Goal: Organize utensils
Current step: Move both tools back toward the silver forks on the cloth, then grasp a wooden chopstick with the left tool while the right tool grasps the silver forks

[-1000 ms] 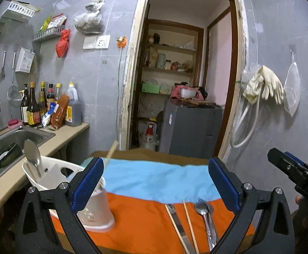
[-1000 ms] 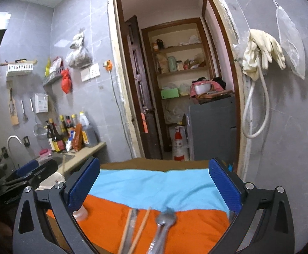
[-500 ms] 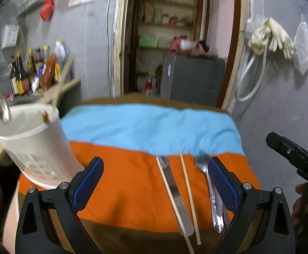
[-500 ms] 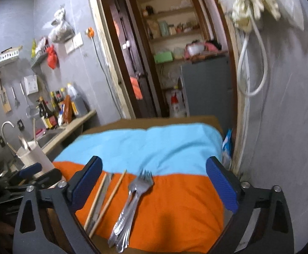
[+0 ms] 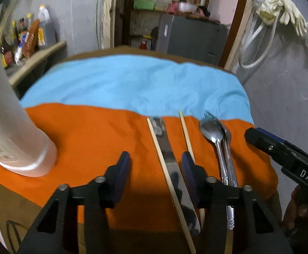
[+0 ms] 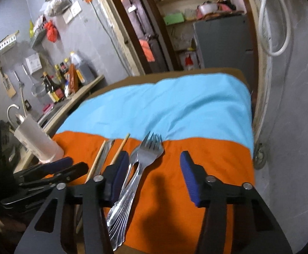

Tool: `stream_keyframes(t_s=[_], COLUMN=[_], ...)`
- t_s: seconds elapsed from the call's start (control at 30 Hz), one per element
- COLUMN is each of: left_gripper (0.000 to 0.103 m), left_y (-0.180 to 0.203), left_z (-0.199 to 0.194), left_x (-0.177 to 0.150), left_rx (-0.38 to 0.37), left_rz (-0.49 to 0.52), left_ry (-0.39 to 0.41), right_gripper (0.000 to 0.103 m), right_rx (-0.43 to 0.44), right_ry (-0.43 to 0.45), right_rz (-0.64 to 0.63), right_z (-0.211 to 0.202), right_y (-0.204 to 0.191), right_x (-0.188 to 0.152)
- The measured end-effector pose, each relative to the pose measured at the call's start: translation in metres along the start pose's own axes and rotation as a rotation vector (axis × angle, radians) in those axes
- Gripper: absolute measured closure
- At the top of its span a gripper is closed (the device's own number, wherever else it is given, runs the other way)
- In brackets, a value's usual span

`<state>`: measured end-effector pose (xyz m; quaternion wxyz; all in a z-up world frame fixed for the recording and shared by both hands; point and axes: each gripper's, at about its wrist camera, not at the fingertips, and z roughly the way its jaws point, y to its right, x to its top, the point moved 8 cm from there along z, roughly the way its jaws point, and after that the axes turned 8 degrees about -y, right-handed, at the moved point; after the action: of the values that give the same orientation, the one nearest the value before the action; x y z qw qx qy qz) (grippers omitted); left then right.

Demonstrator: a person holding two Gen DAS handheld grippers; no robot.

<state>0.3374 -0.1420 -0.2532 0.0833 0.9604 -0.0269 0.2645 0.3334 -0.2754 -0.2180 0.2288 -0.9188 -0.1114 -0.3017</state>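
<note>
On the orange cloth lie a table knife and two wooden chopsticks. Right of them sits a stack of spoons and forks. My left gripper hovers over the knife and one chopstick. Its jaws are closing, both items lie between them, and the pads touch neither. In the right wrist view the fork stack lies between the closing jaws of my right gripper, close to its left finger and not pressed. A white utensil holder stands at the left.
The cloth's far half is light blue. A counter with bottles and a sink tap runs along the left. The grey wall is close on the right. A doorway with a grey cabinet lies beyond the table.
Both grippers have tipped downward and sunk toward the table. Their jaws have narrowed from wide open. The utensils now lie between the fingers, and the holder has slid to the left edge.
</note>
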Motion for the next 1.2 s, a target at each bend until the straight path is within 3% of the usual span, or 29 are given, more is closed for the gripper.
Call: stream_keyframes(t_s=[0.27, 0.5, 0.77, 1.03, 1.2], left_gripper=[0.091, 0.098, 0.101, 0.101, 0.101], left_y=[-0.008, -0.010, -0.018, -0.023, -0.021], left_z=[0.011, 0.016, 0.010, 0.001, 0.004], left_x=[0.003, 0.009, 0.007, 0.000, 0.000], left_rx=[-0.046, -0.060, -0.058, -0.019, -0.017], left_rz=[-0.057, -0.057, -0.105, -0.098, -0.067], left_ry=[-0.053, -0.075, -0.075, -0.090, -0.139], right_gripper=[0.067, 0.077, 0.096, 0.098, 0.097], right_rx=[0.043, 0.072, 0.118, 0.074, 0.110], right_ry=[-0.085, -0.147, -0.148, -0.124, -0.129], right_rz=[0.009, 0.020, 0.009, 0.031, 0.048], right_z=[0.017, 0.031, 0.030, 0.023, 0.022], right_y=[-0.001, -0.003, -0.009, -0.001, -0.002], right_x=[-0.009, -0.010, -0.009, -0.009, -0.009])
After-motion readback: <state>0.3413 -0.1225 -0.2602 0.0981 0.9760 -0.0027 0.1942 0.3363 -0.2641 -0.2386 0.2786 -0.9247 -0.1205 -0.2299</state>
